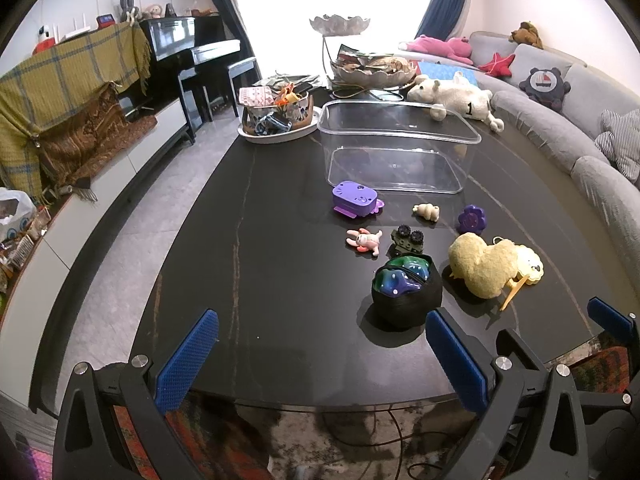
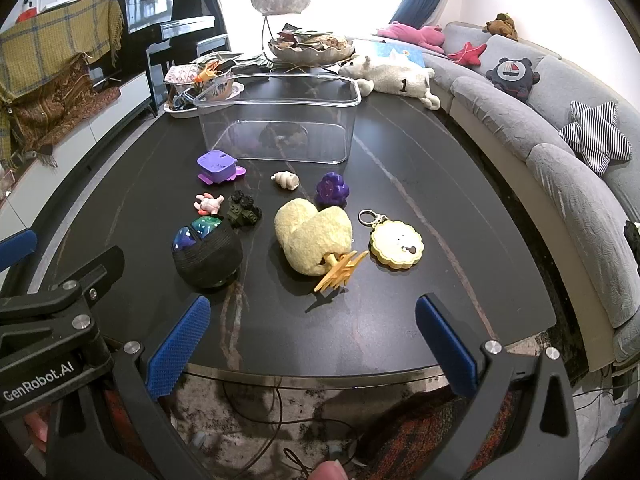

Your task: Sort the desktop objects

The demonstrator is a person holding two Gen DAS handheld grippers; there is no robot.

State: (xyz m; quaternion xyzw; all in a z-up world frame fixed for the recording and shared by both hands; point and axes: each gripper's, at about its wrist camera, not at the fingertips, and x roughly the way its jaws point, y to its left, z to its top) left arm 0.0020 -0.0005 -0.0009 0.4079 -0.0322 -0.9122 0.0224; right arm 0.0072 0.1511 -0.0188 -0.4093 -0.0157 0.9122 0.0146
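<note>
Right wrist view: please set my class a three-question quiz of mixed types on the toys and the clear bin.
1. True or false: the clear plastic bin already holds toys.
2. Which lies nearest the right gripper? A) purple flower toy B) yellow plush C) pink bunny figure
3. Fill in: the lion keychain lies to the ___ of the yellow plush.

Key: 1 false, it is empty; 2 B; 3 right.
</note>
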